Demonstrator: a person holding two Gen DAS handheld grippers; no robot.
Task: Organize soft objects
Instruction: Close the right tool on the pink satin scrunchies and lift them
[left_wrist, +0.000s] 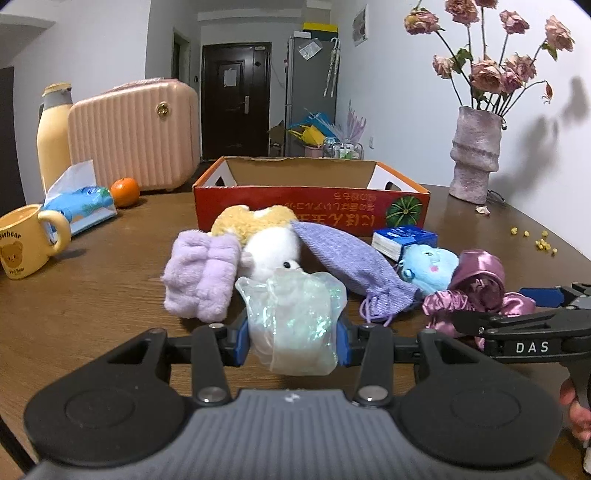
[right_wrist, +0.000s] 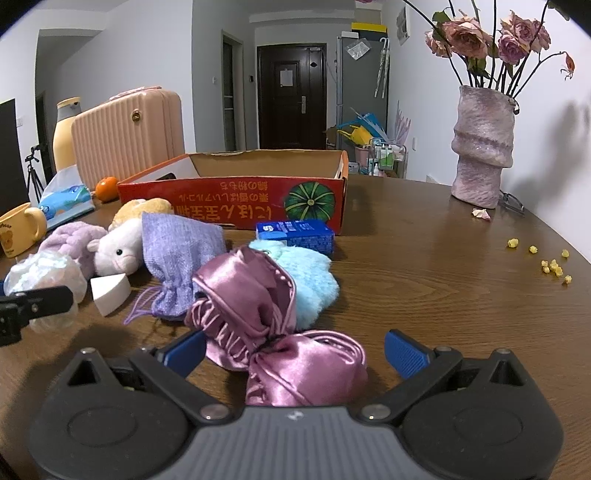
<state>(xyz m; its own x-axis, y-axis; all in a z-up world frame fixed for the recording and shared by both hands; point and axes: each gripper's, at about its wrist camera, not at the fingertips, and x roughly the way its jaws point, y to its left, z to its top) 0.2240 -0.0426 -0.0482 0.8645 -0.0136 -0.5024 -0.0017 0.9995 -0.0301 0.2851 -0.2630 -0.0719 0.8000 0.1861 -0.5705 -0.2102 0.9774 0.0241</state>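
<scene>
Two views show a pile of soft things lying just in front of the red cardboard box.

From the left wrist, the left gripper is clamped on an iridescent plastic-wrapped puff, nearest the camera, in front of the box. Both blue pads press its sides and dent it. It looks very light and squashy, with a slick wrapper that may slide, so a hold across its middle seems right. Behind it, toward the box, lie a lilac fluffy cloth, a white-and-tan plush animal and a knitted purple pouch.

From the right wrist, the right gripper stands wide open around a pink satin bonnet, which lies in front of the box, nearer the camera than a light blue plush. Its blue pads flank the fabric without pressing it. Satin is limp and slippery; gathering the bunched middle fold would likely hold best.
</scene>
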